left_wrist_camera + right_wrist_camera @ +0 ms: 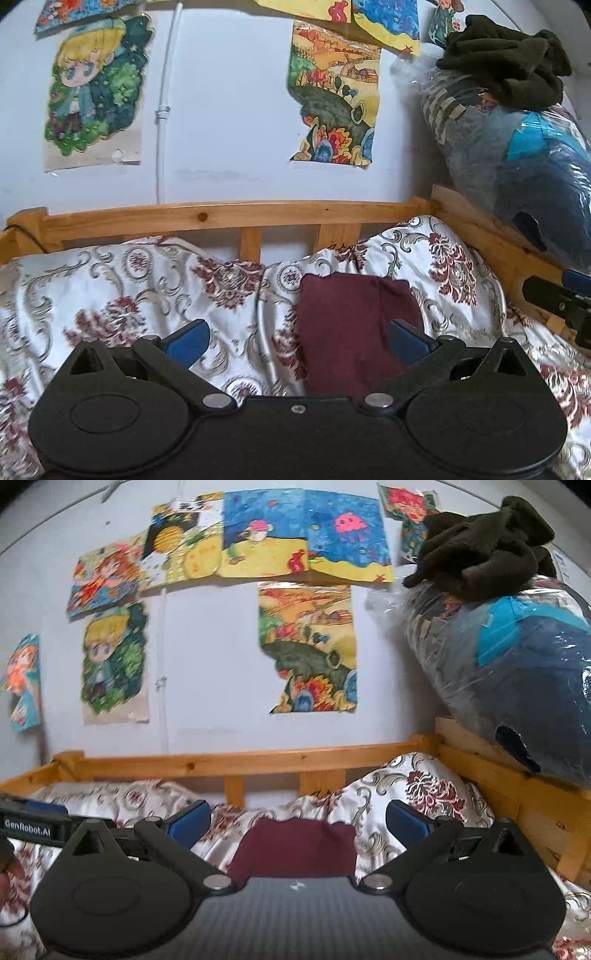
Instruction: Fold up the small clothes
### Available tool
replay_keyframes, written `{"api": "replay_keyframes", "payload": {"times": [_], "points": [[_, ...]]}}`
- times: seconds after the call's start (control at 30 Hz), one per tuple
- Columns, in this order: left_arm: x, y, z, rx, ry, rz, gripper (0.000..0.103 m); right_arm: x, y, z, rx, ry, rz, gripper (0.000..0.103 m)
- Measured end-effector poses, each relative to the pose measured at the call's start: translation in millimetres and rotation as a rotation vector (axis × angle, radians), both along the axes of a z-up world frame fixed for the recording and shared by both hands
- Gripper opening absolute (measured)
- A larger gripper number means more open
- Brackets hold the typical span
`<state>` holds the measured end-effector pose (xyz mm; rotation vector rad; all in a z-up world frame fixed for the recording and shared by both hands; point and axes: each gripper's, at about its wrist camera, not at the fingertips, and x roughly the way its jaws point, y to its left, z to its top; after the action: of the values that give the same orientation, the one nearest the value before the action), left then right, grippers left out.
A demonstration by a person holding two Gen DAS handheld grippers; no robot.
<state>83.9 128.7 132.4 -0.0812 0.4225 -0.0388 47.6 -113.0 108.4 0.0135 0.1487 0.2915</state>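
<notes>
Both tools, the left gripper (297,338) and right gripper (298,819), gape wide and hold nothing, with the dark red cloth (347,332) just ahead on the flowery bedspread (110,295).

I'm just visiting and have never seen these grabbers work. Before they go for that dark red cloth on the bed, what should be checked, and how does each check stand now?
1. Left gripper open: ok, fingers wide apart.
2. Right gripper open: ok, fingers wide apart.
3. Both empty: ok, nothing between either pair.
4. Maroon garment in view: ok, on the floral bedspread, ahead of both grippers.
5. Garment flat: cannot tell, near edge hidden behind the gripper bodies.
6. Nothing lying on the garment: ok on the visible part.
</notes>
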Motion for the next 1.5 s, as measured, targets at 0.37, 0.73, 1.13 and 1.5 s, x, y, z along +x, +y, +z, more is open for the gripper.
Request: {"api": "replay_keyframes", "payload": {"times": [0.37, 0.73, 1.13, 1.5], "points": [[-53.4, 5.4, -50.7, 0.0, 0.024, 0.063, 0.102, -44.3, 12.1, -44.6, -0.106, 0.037, -0.005, 0.103], [-44.8, 8.7, -92.0, 0.002, 0.082, 0.086, 0.102, -33.8, 6.7, -81.5, -0.077, 0.175, -0.072, 0.103], [-44.6, 8.8, -97.5, 0.025, 0.095, 0.095, 0.102, -30.2, 4.4, -88.1, -0.066, 0.22, -0.074, 0.103], [-46.2, 8.0, -97.1, 0.032, 0.092, 0.112, 0.102, -30.1, 1.9, -85.6, -0.043, 0.226, -0.087, 0.103]]}}
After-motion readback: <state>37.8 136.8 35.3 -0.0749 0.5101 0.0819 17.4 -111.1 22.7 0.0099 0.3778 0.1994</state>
